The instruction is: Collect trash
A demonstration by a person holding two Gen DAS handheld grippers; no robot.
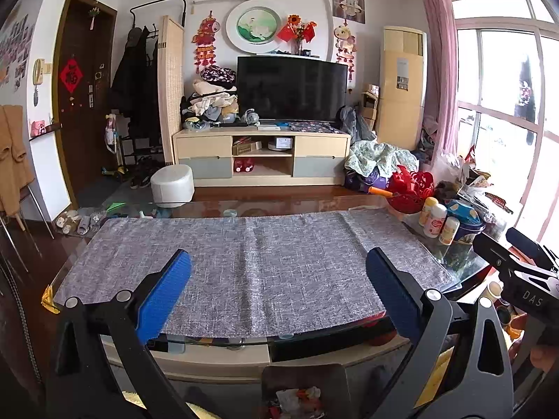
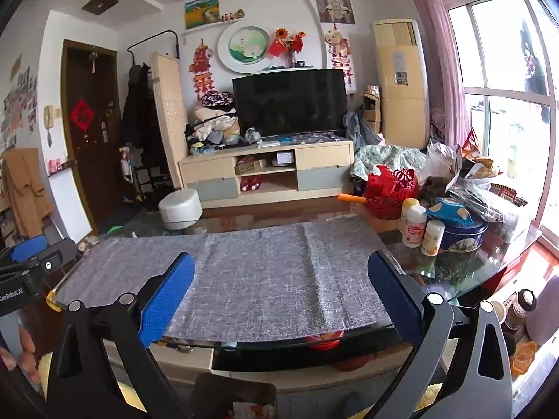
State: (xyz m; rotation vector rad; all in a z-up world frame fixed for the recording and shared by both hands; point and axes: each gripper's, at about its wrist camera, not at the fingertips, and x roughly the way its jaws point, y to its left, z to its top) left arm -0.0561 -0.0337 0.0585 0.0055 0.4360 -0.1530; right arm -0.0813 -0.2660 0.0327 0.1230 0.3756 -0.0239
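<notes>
Above the grey woven table runner (image 1: 244,265) we hold the left gripper (image 1: 279,289) and right gripper (image 2: 281,289), jaws wide, empty; trash sits in the brown bin (image 1: 304,384) below its near edge, so we'd finish by withdrawing steadily.

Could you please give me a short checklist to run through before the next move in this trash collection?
1. Left gripper open and holding nothing: ok.
2. Right gripper open and holding nothing: ok.
3. Grey mat free of loose trash: ok, none visible on it.
4. Bin below the table edge within view: ok, scraps already inside.
5. Next trash piece identified: cannot tell; the bottles, blue tin and bags at the right end may not be trash.
6. Grippers apart from each other: ok.
</notes>
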